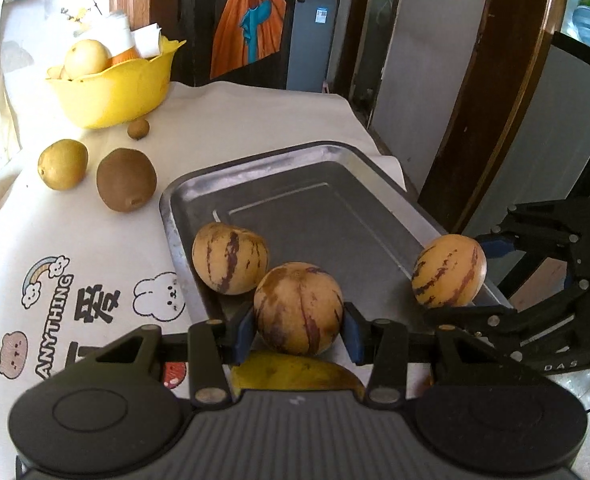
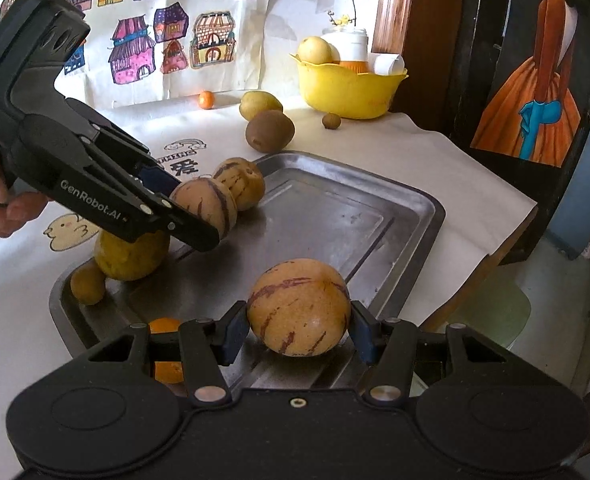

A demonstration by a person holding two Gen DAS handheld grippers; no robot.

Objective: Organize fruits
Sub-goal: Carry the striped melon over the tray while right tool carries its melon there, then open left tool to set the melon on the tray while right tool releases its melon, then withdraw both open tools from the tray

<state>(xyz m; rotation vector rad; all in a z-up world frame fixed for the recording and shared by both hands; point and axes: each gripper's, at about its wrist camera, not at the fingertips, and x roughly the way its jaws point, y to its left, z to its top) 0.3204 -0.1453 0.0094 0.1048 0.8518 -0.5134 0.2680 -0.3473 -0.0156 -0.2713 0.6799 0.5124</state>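
Cloth-covered tabletop (image 1: 255,128) carries a metal tray (image 1: 319,172) and a yellow bowl (image 1: 111,92). Your left tool (image 1: 299,334) is clenched on a striped melon (image 1: 298,308) over the tray's near edge, close beside a second striped fruit (image 1: 229,258). Your right tool (image 2: 291,330) grasps another striped melon (image 2: 298,306) just above the tray floor. Expect smooth, rounded, probably firm skin; grip across the widest girth to prevent slipping or rolling.

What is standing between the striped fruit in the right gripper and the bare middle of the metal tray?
Nothing visible. The right gripper holds its striped fruit over the near part of the metal tray, and the tray floor ahead is bare. The other striped fruits and the left gripper sit along the left side.
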